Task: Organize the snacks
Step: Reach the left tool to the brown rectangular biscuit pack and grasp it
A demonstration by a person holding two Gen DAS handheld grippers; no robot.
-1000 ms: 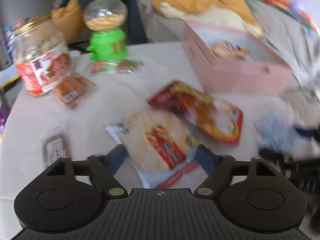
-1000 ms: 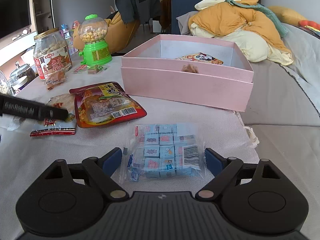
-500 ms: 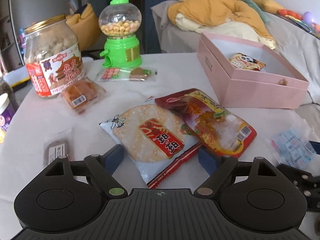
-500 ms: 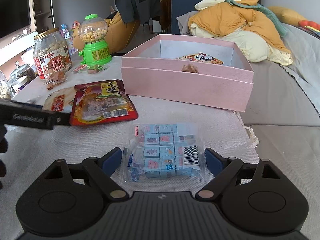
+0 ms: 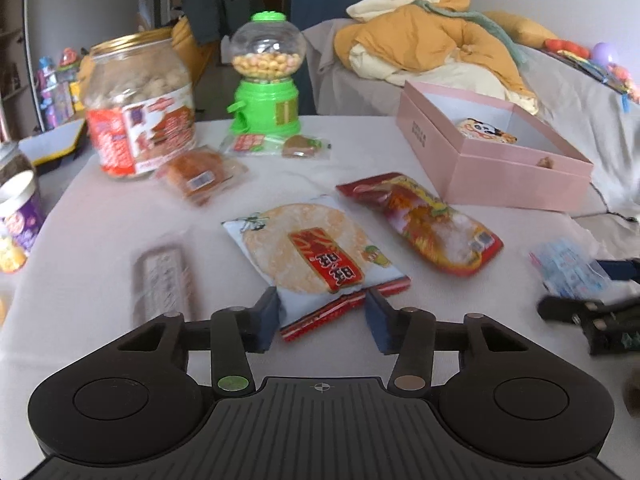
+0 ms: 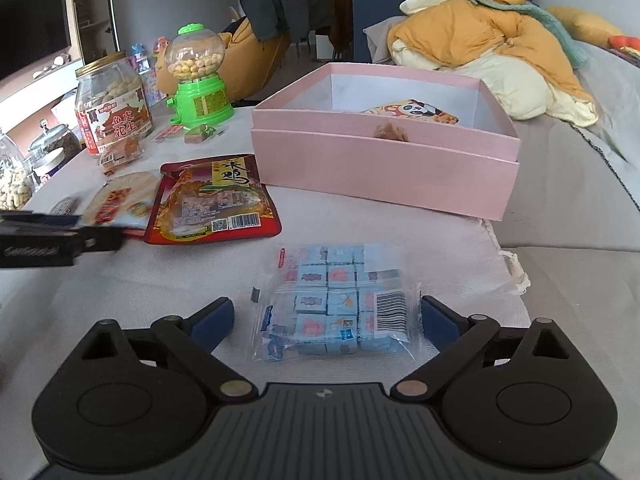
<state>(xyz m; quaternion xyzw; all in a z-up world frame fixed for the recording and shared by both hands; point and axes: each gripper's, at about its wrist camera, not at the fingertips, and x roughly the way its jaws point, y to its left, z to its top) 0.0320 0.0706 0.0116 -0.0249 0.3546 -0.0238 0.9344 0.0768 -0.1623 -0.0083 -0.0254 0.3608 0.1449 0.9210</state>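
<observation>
The left hand-held gripper (image 5: 320, 312) is closing its jaws around the near end of a rice cracker packet (image 5: 308, 256) that lies flat on the counter (image 5: 100, 216); the packet's red-edged seam sits between the blue pads, which stand just beside it, contact not clearly made. The right hand-held gripper (image 6: 326, 318) has its jaws spread wide and opening, with a clear bag of blue wrapped candies (image 6: 336, 304) lying between the fingers, apparently untouched on either side.

Just beside the rice cracker packet lies a red snack pouch (image 5: 424, 224), and to the other side a small dark bar (image 5: 164, 276), blurred. Farther back are a wrapped cake (image 5: 198, 176), a small clear packet (image 5: 280, 146), a big peanut jar (image 5: 140, 108) and a green candy dispenser (image 5: 266, 80). An open pink box (image 6: 384, 160) stands beyond the candies, holding a panda-print packet (image 6: 412, 112) and a small brown piece (image 6: 390, 132).
</observation>
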